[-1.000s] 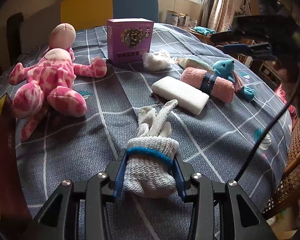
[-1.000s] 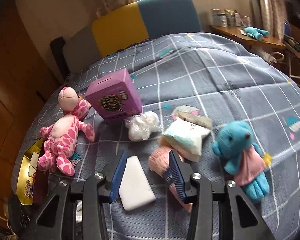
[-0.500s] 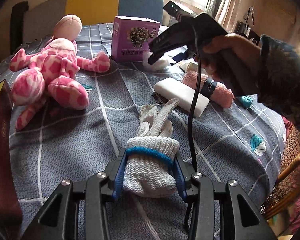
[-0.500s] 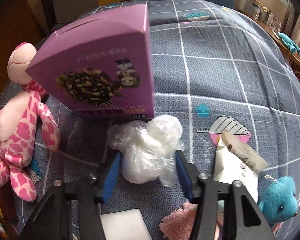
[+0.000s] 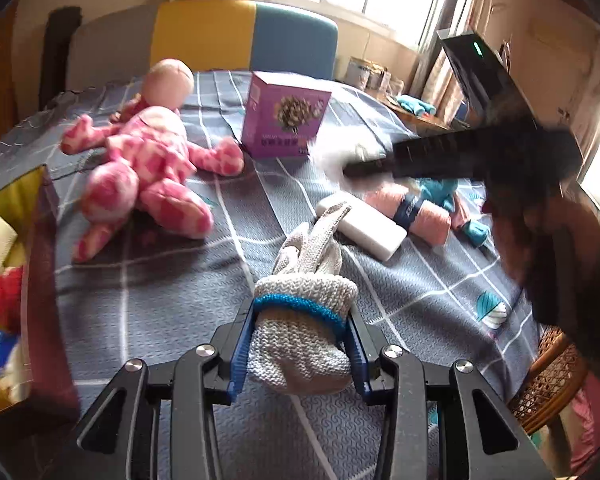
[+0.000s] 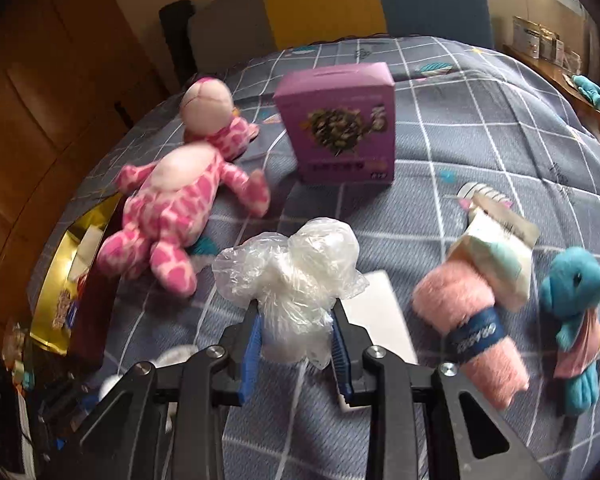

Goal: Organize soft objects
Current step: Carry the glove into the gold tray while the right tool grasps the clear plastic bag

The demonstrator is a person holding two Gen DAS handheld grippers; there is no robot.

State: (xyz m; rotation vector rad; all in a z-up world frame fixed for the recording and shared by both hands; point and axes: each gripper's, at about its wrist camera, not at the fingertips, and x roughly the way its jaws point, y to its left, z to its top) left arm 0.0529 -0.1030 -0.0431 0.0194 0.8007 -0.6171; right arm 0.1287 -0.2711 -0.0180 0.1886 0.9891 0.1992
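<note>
left gripper point(image 5: 300, 346) has its jaws clamped on a knit glove point(image 5: 304, 320) above the surface point(image 5: 160, 300). right gripper point(image 6: 296, 354) jaws, just closing, squeeze a plastic bag point(image 6: 296, 276), near the purple box point(image 6: 340, 124).

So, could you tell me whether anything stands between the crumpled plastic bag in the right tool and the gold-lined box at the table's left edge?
Yes: the pink plush toy lies between the plastic bag and the box.
</note>
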